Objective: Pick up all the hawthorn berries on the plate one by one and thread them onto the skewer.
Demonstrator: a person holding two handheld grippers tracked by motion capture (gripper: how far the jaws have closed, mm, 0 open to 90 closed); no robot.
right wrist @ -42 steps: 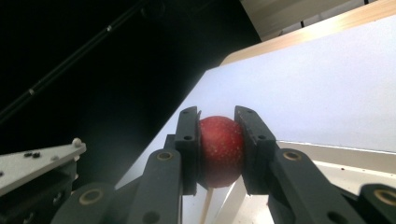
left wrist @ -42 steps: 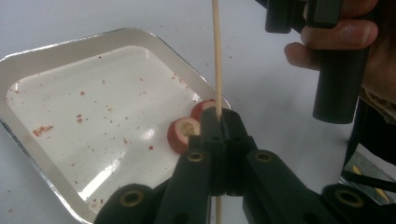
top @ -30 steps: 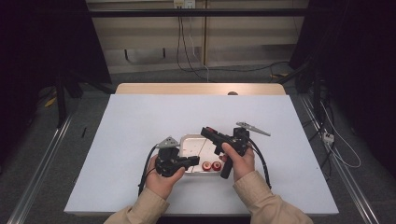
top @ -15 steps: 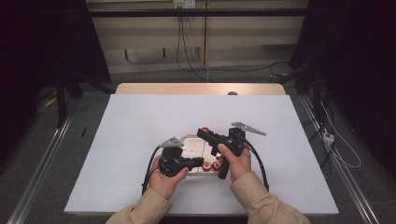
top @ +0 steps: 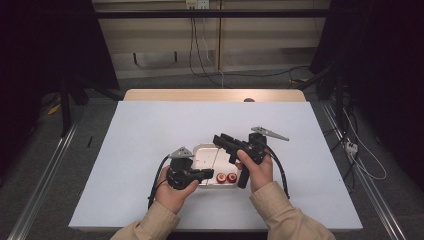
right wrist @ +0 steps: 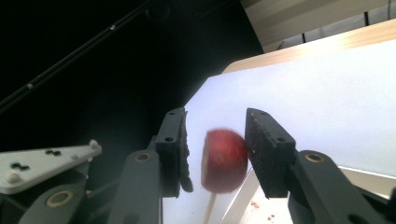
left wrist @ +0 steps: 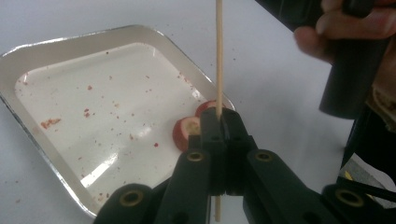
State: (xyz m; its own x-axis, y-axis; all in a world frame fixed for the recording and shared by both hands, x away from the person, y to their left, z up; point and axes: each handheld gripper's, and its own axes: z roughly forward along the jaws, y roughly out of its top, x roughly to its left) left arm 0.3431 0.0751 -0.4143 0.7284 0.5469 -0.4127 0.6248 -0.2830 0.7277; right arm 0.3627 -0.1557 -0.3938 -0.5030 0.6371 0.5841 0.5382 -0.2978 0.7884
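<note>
Two red fruit pieces (left wrist: 189, 132) in tray (left wrist: 56, 51), left gripper (left wrist: 219, 122) clamping skewer (left wrist: 218, 56), right gripper (right wrist: 215, 140) parted.

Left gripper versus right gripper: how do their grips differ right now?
The left gripper has its fingers shut tight on a thin wooden skewer, while the right gripper has its fingers apart; they have just been opening. The left gripper clamps its load; the right gripper only has a red fruit piece between its fingers, with a gap on one side. Both work at the tray.
</note>
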